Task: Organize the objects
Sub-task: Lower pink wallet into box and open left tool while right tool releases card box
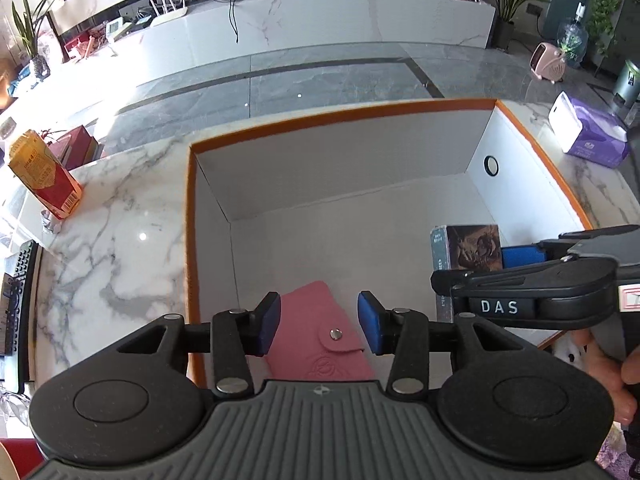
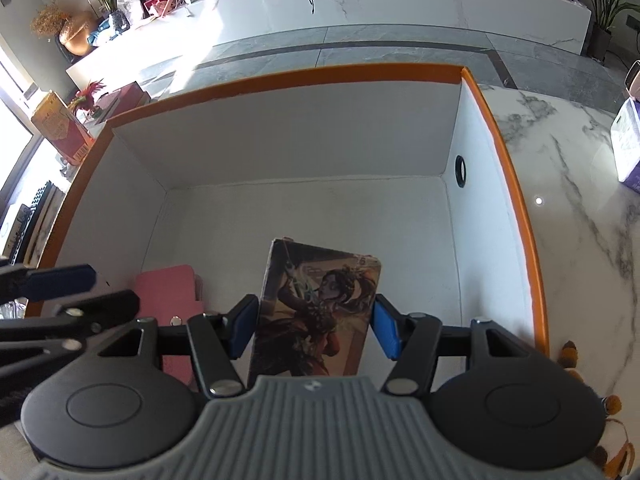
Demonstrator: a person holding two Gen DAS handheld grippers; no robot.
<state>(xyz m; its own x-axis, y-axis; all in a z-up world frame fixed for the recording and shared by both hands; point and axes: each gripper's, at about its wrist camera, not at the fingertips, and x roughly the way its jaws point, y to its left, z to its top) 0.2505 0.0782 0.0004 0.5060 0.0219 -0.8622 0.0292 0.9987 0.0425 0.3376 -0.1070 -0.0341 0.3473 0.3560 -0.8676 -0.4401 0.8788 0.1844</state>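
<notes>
Our right gripper (image 2: 314, 330) clamps the stiff, light illustrated card box (image 2: 316, 312) by its long edges inside the orange-rimmed white box (image 2: 504, 168); our left gripper (image 1: 319, 322) stands open above the soft pink snap wallet (image 1: 316, 332), lying near-left.

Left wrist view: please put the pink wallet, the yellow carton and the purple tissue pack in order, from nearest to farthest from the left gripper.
1. Pink wallet: in the box, lying between the left gripper's fingers.
2. Yellow carton: on the marble table, left of the box.
3. Purple tissue pack: on the table, beyond the box's far right corner.
</notes>
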